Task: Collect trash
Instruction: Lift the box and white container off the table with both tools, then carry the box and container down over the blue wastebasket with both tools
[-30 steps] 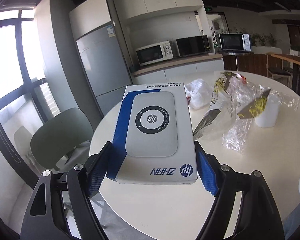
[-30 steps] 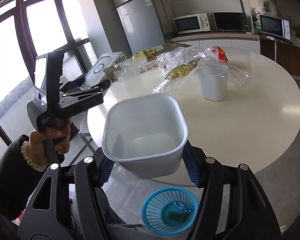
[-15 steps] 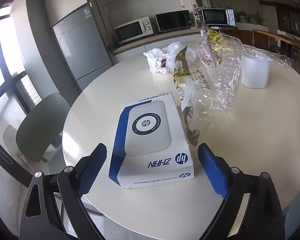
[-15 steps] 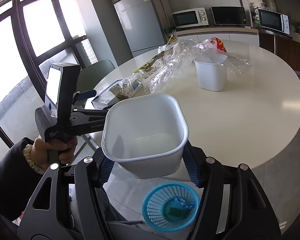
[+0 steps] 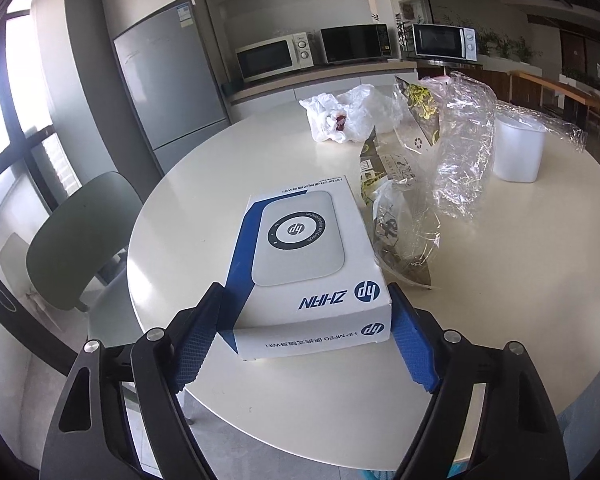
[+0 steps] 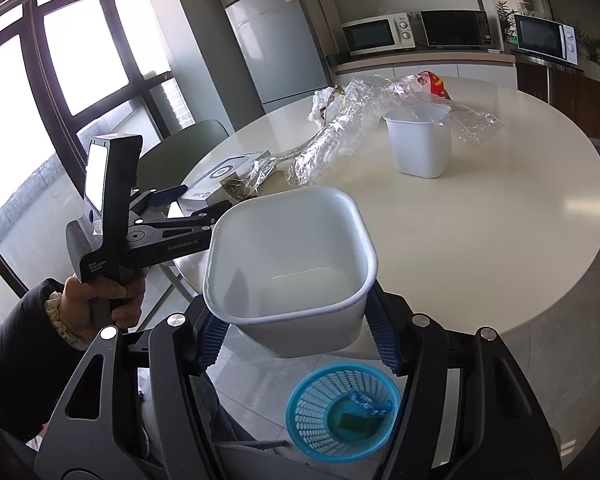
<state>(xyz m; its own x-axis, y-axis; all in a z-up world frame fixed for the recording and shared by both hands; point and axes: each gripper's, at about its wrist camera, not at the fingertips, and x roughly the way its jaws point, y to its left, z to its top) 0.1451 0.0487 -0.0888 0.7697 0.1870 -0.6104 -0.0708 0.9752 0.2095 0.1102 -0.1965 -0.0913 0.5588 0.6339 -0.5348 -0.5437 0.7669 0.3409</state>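
A white and blue HP box (image 5: 304,256) lies flat on the round white table (image 5: 480,280) near its edge. My left gripper (image 5: 305,292) is closing on it, and the blue pads (image 5: 198,344) touch both sides of its near end. From the right wrist view, that left gripper (image 6: 180,204) is held by a hand beside the box (image 6: 224,176). My right gripper (image 6: 294,316) is shut on a white square bin (image 6: 284,248), held just off the table's edge. A crumpled clear wrapper (image 5: 456,152) and a white plastic bag (image 5: 348,120) lie beyond the box.
A second white bin (image 5: 518,152) stands on the table's far right with clear film draped over it. A blue mesh basket (image 6: 340,412) holding some scraps sits on the floor below my right gripper. A green chair (image 5: 80,232) stands left of the table.
The box was held up in my left gripper, then lay on the table between wide jaws; now the jaws have closed back against its sides. The right gripper and its bin stayed put.
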